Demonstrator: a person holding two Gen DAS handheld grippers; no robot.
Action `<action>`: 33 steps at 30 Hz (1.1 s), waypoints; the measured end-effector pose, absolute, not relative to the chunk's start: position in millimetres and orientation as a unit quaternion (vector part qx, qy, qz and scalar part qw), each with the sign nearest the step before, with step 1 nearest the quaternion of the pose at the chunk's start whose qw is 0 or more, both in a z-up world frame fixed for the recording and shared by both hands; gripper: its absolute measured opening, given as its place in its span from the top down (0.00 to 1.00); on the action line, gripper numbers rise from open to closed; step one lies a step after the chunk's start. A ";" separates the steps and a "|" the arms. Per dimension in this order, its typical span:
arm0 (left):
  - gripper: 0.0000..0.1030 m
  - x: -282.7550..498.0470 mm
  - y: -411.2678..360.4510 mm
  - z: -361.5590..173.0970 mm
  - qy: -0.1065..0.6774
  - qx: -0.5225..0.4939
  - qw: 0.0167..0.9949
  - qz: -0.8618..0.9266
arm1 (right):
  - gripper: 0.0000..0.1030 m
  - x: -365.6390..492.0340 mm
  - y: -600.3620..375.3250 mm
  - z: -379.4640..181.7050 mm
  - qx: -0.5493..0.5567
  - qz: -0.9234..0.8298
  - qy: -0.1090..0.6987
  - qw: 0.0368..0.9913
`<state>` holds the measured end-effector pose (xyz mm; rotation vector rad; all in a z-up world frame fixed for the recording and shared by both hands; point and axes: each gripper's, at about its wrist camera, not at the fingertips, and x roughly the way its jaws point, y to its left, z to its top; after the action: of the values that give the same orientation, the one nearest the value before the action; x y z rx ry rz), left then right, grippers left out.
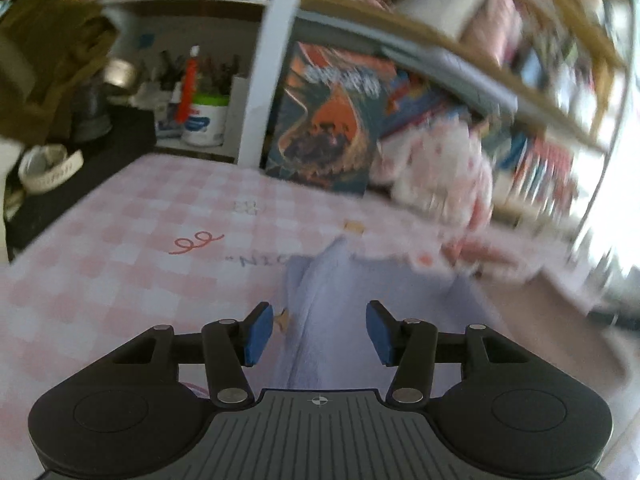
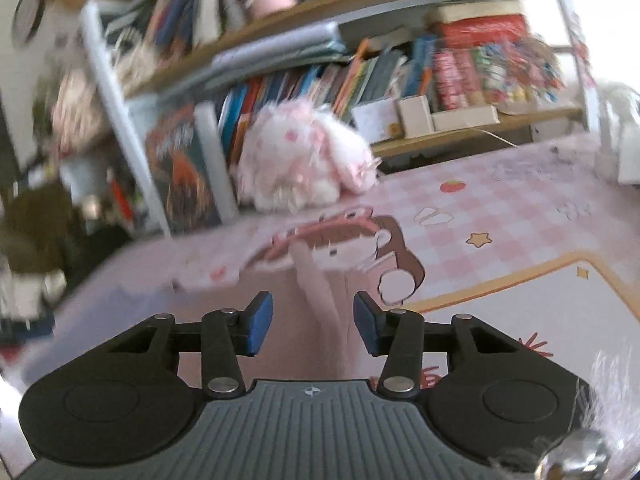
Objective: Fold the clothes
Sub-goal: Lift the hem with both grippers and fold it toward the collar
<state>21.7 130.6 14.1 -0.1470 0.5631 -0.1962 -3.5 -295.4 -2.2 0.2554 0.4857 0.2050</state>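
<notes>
A fluffy pink plush toy [image 2: 308, 156] sits before shelved books [image 2: 400, 72] (spines blurred).

Plenty of bare pink checked tablecloth [image 1: 120, 264] to my left to slide across. Ahead, though, the fluffy plush bunny [image 2: 308, 156], upright book [image 1: 328, 120] and white shelf post [image 1: 268, 60] wall off the back edge.

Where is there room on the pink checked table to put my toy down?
Bare patches: the checked mat left of the pale garment, and the plain corner right of the cartoon girl print. It's crowded along the back by the fluffy plush, poster book and shelves.
</notes>
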 end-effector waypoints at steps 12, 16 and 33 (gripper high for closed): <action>0.92 24.9 150.3 -8.4 0.298 -0.134 0.941 -0.085 | 0.94 5.3 -302.4 -14.6 0.122 0.088 0.271 0.951; 0.81 26.6 151.0 -2.9 0.303 -0.125 0.941 -0.082 | 0.93 12.4 -303.4 -21.3 0.120 0.088 0.292 0.945; 0.74 110.9 98.2 13.1 0.341 0.020 0.931 -0.128 | 0.76 82.0 -258.0 3.0 -0.049 0.128 0.326 0.935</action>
<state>110.9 98.2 13.1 0.0409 0.6984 -0.2621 82.0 -258.0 3.0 -0.1000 0.6661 0.2614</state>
